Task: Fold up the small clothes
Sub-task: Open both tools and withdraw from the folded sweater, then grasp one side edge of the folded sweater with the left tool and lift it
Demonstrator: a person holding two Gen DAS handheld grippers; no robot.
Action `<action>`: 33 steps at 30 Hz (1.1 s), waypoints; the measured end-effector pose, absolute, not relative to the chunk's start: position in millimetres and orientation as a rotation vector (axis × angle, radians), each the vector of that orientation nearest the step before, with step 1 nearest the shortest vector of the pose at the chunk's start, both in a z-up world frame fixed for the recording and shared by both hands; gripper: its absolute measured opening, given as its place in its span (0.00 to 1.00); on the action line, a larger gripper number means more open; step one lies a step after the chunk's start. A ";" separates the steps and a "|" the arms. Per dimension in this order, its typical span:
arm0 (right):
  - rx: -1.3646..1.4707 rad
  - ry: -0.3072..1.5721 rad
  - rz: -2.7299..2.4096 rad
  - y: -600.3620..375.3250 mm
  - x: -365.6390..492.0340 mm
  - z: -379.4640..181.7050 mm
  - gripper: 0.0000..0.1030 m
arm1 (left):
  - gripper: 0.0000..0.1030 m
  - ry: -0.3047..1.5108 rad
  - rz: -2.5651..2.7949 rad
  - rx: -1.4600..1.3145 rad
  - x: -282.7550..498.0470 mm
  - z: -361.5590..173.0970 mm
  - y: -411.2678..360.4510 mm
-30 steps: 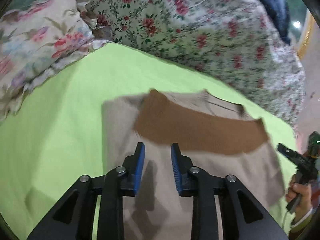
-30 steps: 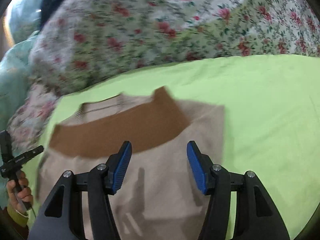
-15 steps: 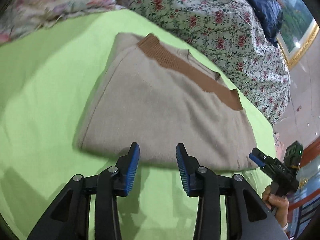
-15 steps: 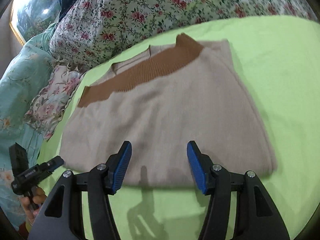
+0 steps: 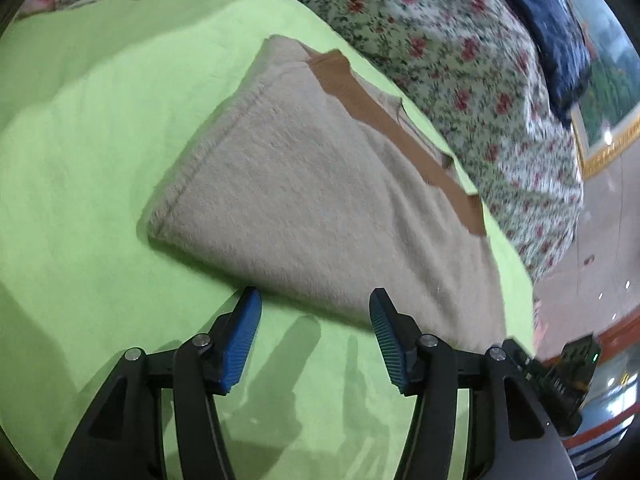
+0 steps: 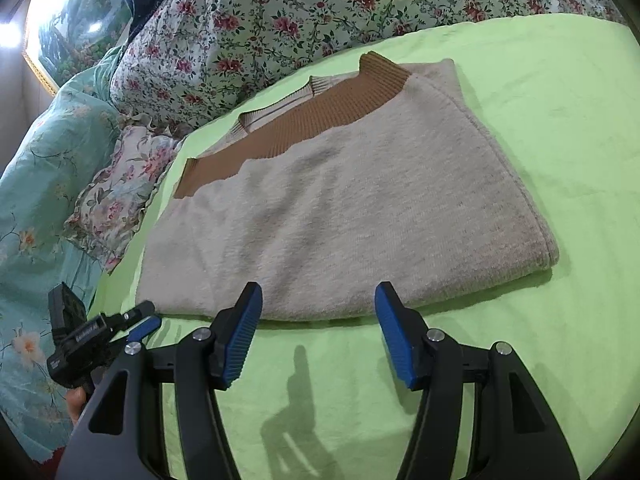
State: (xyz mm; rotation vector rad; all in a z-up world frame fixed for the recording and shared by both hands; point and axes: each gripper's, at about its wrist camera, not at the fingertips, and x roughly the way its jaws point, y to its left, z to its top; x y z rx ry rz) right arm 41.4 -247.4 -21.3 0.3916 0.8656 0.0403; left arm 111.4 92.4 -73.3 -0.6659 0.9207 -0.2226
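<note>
A beige knit sweater (image 6: 360,208) lies folded flat on the lime-green sheet (image 6: 560,100), its brown ribbed hem (image 6: 304,124) along the far side over the collar. My right gripper (image 6: 318,304) is open at the sweater's near fold, and the pads press on nothing. In the left wrist view the same sweater (image 5: 312,200) runs diagonally, its brown hem (image 5: 384,116) far off. My left gripper (image 5: 314,312) hovers at the near edge with its jaws opening; the edge sits just ahead of the pads, untouched. The left gripper (image 6: 142,318) also shows at the right view's lower left, in a hand (image 6: 76,400).
A flowered quilt (image 6: 320,8) is piled along the far side of the bed. A frilled floral pillow (image 6: 120,192) and a teal quilt (image 6: 44,168) lie to the left. A dark blue cloth (image 5: 560,36) and a framed painting (image 5: 608,92) stand beyond.
Both grippers have drawn back from over the sweater to its near fold and dipped lower. The left jaws have spread wider. The brown hem now lies far from the fingers.
</note>
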 end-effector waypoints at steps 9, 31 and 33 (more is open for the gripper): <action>0.396 0.874 0.039 -256.2 57.3 -21.5 0.59 | 0.54 0.863 -0.107 -0.728 147.7 -73.6 117.2; 0.433 0.877 0.148 -292.2 123.8 15.6 0.59 | 0.07 0.723 -0.371 -0.358 168.8 24.5 -10.1; 0.463 0.885 0.191 -293.3 131.9 19.8 0.59 | 0.07 0.745 -0.405 -0.306 172.0 22.3 -34.9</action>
